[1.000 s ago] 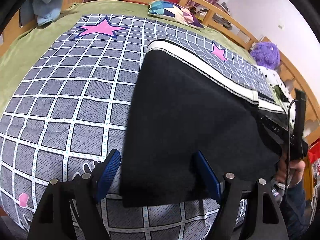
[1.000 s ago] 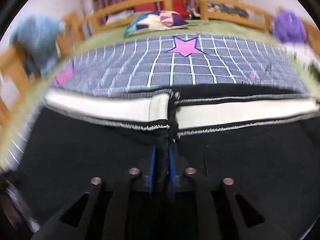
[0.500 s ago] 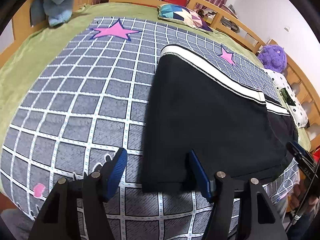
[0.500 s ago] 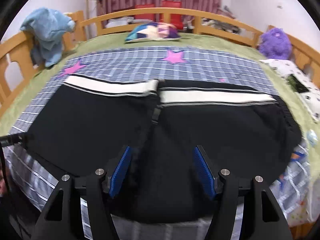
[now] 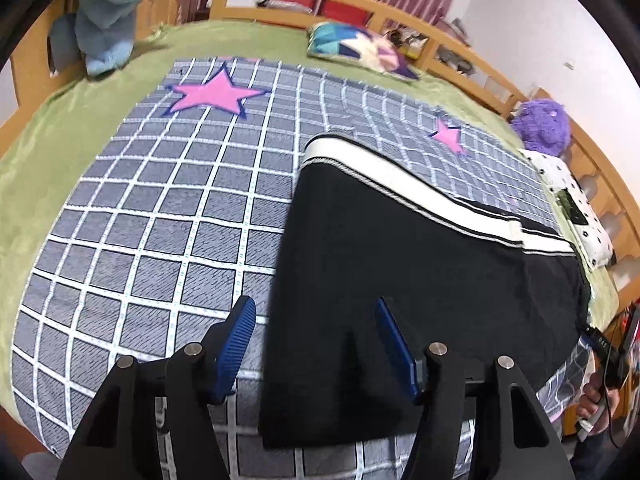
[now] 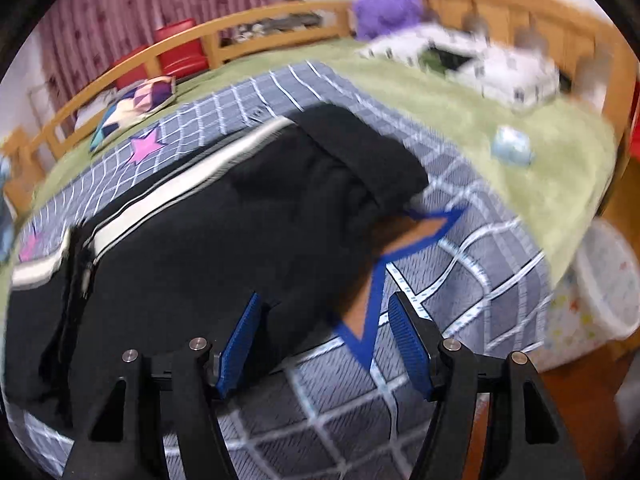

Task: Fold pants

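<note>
Both claws gape empty: left gripper [image 5: 312, 344] over the pants' [image 5: 420, 280] corner, right gripper [image 6: 324, 336] at their hem on the blanket [image 5: 160, 216]. Soft, limp cloth (probably light); pinch corners.

Left gripper [image 5: 314, 338]: two matte black angular plastic finger arms at the bottom of the frame, triangular cut-outs, silver round screw heads on top, ribbed blue rubber pads [image 5: 236, 344] on the inner faces. Right gripper [image 6: 326, 340]: same build, black arms, silver screws, ribbed blue pads [image 6: 408, 342]. Lower right edge of the left view: bare-skinned hand [image 5: 592, 398] on a black handle with small white lettering and a thin black cable.
</note>
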### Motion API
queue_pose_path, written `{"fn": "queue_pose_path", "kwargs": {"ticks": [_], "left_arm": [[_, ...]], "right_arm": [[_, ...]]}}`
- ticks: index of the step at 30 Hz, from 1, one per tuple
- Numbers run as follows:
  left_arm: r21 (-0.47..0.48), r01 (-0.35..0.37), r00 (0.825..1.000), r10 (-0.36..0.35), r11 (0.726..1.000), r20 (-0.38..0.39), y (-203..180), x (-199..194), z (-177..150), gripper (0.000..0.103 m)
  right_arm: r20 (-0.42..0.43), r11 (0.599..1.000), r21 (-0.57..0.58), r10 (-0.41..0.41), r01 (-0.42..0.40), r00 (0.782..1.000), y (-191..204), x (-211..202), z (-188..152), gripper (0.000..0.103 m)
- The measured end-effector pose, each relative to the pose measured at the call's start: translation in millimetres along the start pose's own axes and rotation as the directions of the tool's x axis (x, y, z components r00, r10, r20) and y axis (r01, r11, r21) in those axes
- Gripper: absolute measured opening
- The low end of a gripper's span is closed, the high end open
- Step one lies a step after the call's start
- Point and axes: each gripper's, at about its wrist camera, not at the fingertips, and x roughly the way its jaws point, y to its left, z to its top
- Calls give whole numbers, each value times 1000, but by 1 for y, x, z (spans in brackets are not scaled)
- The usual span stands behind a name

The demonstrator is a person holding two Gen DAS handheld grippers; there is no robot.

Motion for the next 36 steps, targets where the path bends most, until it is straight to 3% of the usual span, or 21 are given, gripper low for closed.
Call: {"fn": "queue_pose_path", "kwargs": {"ticks": [3,7,10,19,21,22,24,25,26,36], "left_arm": [[-12,-11,999,11,1000,-30,3,17,8,59],[-39,-2,996,-1,999,-84,11,42,20,61],[-61,-10,992,2,998,-122,15,59,24,62],[5,40,992,-39,999,-120,-1,77,33,65],[9,58,990,-56,998,-128,-4,81,38,56],[13,64,988,-62,998,-140,-8,83,41,43],[16,53,987,-50,998,-154,-12,83,46,29],[19,61,988,-58,998,-146,-14,79,48,16],[18,70,989,-67,997,-134,-14,74,49,12],[27,176,984,-175,984,-10,-17,1,89,10]], "right_arm": [[-17,994,92,68,-66,998,-15,24,5,65],[25,995,64,79,-81,997,-5,38,14,65],[11,993,68,99,-100,995,0,49,23,64],[19,995,39,87,-88,996,7,53,30,29],[26,996,41,80,-82,996,8,49,31,22],[27,996,46,78,-80,997,9,46,32,20],[35,998,34,56,-57,998,15,37,36,17],[48,999,27,45,-46,998,21,31,38,16],[61,999,16,34,-35,998,25,25,40,16],[202,995,-62,91,-80,975,101,-63,89,14]]}}
